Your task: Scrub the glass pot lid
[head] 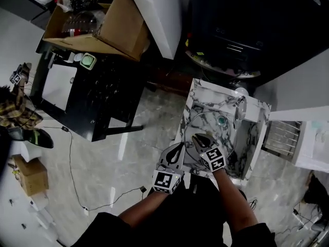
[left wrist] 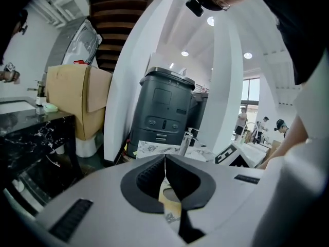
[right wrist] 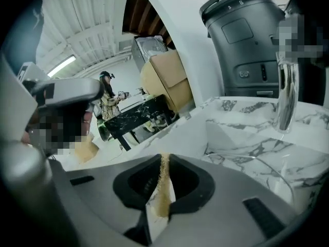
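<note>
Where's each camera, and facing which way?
Head view: head-mounted, facing down into the white marble sink; forearms, left gripper, right gripper.
Left gripper view: on it, facing the tall dark grey machine; shut jaws.
Right gripper view: on it, facing across the sink; jaws pinch tan fibrous pad.
Shared: both gripper views show that machine.

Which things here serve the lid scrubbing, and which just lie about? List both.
For the job: glass lid; tan scrub pad pinched in the right gripper; left gripper; marble sink; faucet.

Lying about: cardboard box; black table; dark bin; floor cable.
</note>
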Demonstrator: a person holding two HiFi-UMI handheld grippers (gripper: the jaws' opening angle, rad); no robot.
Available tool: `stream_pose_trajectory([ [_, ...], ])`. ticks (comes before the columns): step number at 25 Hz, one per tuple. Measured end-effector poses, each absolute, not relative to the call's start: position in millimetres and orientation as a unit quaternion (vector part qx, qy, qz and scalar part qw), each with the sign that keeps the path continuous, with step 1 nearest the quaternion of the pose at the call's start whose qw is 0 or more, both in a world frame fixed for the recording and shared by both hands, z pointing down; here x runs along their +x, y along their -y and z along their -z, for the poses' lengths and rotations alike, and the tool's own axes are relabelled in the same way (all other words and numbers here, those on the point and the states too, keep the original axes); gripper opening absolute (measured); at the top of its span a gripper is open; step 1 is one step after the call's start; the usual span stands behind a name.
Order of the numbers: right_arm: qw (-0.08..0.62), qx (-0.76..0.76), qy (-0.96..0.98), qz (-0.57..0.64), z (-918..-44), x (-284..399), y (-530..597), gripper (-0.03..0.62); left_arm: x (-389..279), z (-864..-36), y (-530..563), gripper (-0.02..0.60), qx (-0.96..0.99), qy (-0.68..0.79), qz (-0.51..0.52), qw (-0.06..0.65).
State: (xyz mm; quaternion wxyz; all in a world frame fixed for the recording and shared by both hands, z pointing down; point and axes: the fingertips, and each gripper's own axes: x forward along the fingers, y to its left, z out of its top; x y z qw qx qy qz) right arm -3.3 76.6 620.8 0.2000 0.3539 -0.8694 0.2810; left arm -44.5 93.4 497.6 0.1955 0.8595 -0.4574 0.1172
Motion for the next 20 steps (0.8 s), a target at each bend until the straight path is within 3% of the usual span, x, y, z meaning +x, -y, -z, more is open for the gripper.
stream_pose_trajectory([
  [20,0.216,0.294,0.866,-0.343,-695,-24,-67,0.061,-45,-534,-72,0.015,0.861,0.435,-0.161,0.207],
])
